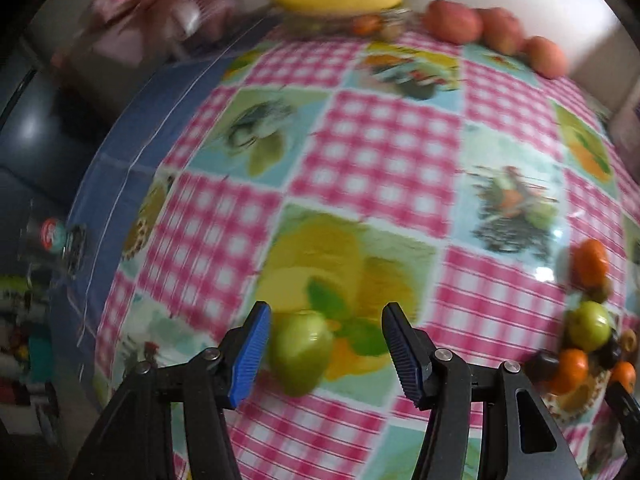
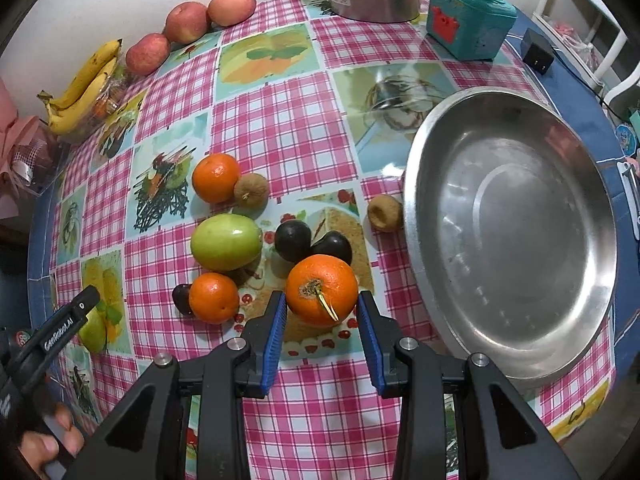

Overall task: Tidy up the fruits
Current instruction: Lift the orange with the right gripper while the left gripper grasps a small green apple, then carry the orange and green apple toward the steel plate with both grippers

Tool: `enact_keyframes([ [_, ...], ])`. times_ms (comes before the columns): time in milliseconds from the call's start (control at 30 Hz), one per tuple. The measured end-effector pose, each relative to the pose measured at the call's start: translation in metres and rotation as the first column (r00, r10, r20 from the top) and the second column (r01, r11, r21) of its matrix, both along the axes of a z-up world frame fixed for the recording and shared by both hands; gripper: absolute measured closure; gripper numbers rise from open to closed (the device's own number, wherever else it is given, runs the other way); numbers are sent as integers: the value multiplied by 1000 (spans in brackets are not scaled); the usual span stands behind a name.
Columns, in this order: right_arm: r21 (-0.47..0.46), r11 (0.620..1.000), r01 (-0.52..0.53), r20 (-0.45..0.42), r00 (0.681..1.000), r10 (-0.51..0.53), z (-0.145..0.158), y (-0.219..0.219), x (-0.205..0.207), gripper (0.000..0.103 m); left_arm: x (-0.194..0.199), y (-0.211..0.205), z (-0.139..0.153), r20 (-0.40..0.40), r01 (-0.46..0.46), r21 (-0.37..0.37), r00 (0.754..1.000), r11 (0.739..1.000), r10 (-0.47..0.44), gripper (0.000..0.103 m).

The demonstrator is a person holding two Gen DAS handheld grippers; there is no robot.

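Right wrist view: we are clamping our right gripper (image 2: 322, 316) on a glossy orange (image 2: 321, 289), stem up, lifted above the pink checked oilcloth (image 2: 280, 128). We are seeing a green fruit (image 2: 226, 242), two dark plums (image 2: 293, 239) and a shiny steel basin (image 2: 516, 232) beyond; apples (image 2: 188, 22) and bananas (image 2: 82, 86) are lying by the wall. In the blurred left view, our left gripper (image 1: 326, 346) is standing half open around a smooth green fruit (image 1: 302, 350), one pad touching.

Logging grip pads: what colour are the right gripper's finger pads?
Blue pads, clearest in the right wrist view.
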State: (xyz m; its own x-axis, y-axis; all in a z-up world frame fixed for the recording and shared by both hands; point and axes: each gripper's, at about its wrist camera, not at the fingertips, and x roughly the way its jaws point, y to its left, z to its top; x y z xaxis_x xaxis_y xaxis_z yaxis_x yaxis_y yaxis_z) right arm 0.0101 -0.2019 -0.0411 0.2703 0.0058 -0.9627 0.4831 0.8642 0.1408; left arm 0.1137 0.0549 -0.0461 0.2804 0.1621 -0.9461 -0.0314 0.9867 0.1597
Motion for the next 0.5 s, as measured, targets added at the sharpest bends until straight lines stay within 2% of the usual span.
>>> enact_keyframes([
  [133,4,1000,-9,0,1000,9,-1,3,2,66,3,22,-21,-65,-85,-39,994,996,83,42],
  [200,5,1000,-12,-1,1000,12,-2,5,2,66,3,27,-26,-82,-107,-76,992,991,101,49],
  [267,7,1000,-14,0,1000,14,-2,5,3,66,3,27,-25,-70,-100,-65,993,993,95,61],
  [500,10,1000,-12,3,1000,12,-1,3,2,66,5,30,-24,-70,-110,-70,992,991,105,61],
])
